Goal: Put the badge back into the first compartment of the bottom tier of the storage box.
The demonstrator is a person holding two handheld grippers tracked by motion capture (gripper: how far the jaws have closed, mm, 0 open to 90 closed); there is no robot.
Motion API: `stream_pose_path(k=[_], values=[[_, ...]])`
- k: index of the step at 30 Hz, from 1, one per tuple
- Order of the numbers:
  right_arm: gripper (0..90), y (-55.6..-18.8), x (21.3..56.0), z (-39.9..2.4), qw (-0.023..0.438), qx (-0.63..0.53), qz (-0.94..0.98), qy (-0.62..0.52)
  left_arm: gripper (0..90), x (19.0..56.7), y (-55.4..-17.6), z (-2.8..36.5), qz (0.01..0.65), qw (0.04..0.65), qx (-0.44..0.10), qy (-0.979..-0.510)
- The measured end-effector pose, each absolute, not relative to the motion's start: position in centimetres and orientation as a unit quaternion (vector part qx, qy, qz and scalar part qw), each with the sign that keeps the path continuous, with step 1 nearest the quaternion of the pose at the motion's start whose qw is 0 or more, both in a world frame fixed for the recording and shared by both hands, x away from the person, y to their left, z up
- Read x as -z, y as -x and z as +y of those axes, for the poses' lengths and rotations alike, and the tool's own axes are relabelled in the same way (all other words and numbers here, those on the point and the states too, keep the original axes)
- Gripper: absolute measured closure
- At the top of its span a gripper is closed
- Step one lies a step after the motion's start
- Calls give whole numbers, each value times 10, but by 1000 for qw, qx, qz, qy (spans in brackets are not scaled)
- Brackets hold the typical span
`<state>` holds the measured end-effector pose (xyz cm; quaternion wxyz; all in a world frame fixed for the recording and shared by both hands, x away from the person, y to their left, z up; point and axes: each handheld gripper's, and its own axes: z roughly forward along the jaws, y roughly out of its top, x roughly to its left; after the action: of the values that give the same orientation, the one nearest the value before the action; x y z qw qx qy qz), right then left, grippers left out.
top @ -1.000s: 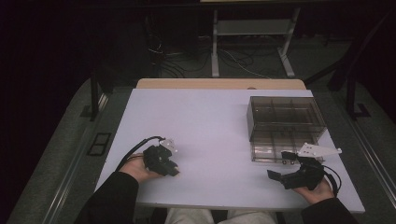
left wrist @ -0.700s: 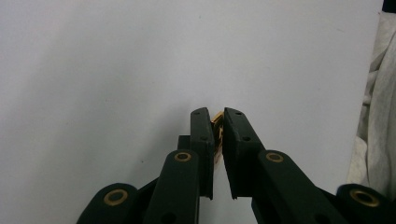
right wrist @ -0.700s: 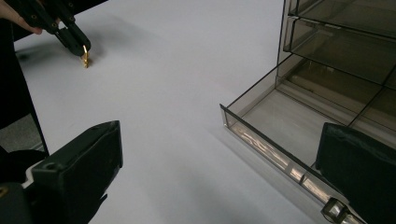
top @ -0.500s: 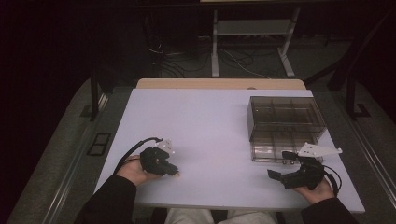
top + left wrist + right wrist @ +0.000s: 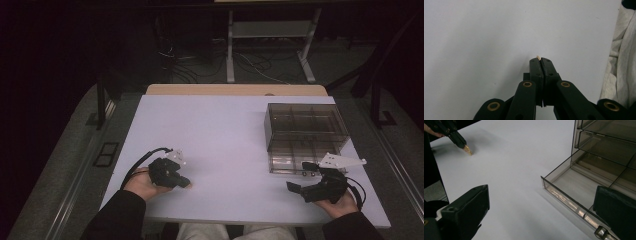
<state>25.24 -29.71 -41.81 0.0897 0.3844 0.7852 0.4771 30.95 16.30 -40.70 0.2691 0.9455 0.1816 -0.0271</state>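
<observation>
While the left gripper (image 5: pixel 184 183) rests low on the near-left part of the bench (image 5: pixel 225 130), its fingers (image 5: pixel 535 68) have just been closing and now stand together, clamped on a small tan piece (image 5: pixel 538 57) whose tip pokes out beyond them. From the right gripper view the same piece (image 5: pixel 468 150) shows as a slim, pale brown sliver, its lower end at or touching the bench surface; which of the two cannot be told.

The right gripper (image 5: pixel 305 176) sits at the near-right edge, fingers (image 5: pixel 466 213) wide apart and holding nothing, just in front of the smoked plastic drawer box (image 5: pixel 305 125). Its bottom drawer (image 5: pixel 569 187) is pulled out towards the person, and the part on view looks bare.

Assessment: the pick-up step appears complete, and transfer to the drawer remains. The next move calls for lifting the piece clear and carrying it across to the open drawer, well apart from its present spot, keeping the pinch firm since so little of the piece is gripped.
</observation>
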Motion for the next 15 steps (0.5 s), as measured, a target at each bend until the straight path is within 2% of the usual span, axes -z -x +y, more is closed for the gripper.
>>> stream_pose_path(k=[6,15], values=[[3,-252,418,-298,92,-478,785,-384,889,402,-312,162,180,280,33,-942],[3,-252,417,-298,91,-478,785,-384,888,372,-321,149,166,310,24,-936]])
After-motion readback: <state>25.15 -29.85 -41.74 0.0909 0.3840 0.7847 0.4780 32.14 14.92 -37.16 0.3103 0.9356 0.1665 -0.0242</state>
